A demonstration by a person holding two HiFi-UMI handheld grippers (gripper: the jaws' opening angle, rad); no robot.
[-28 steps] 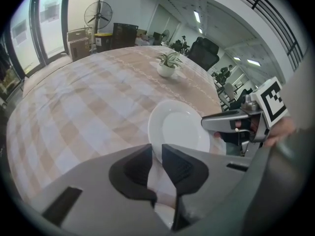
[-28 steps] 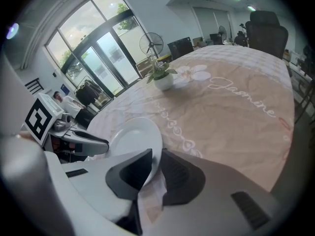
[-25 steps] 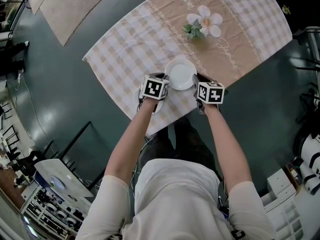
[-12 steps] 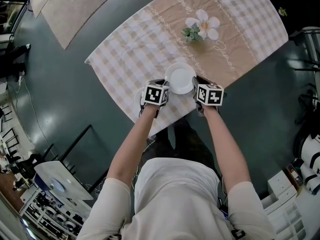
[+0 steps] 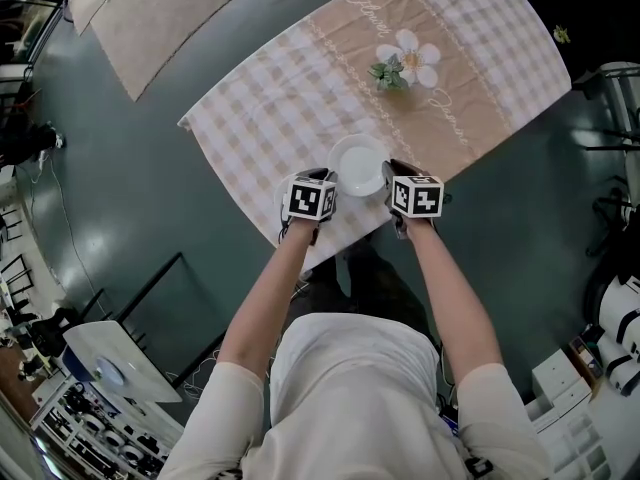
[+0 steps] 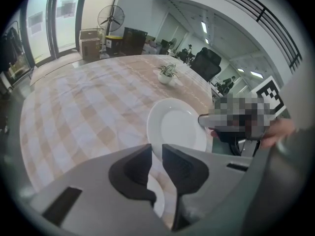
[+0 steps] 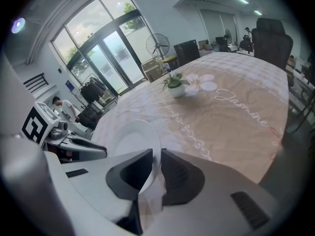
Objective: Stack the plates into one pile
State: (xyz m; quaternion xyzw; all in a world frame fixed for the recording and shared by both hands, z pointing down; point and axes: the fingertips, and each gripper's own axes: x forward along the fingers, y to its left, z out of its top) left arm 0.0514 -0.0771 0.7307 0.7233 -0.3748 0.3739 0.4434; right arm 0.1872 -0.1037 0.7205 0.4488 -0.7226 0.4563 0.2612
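The white plate (image 5: 360, 165) hangs over the near edge of the counter (image 5: 260, 118), gripped at opposite rims. The left tongs (image 5: 329, 177) have its left rim between them and are easing apart, while the right tongs (image 5: 392, 173) are clenched on its right rim. A second plate (image 6: 157, 201) lies below the left tongs. A potted plant (image 5: 389, 68) stands farther back.

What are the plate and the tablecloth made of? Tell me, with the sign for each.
The plate: probably glazed ceramic, possibly melamine; smooth glossy white with a thin stiff rim. The tablecloth: woven fabric, matte; it is creased and carries printed checks and lettering.
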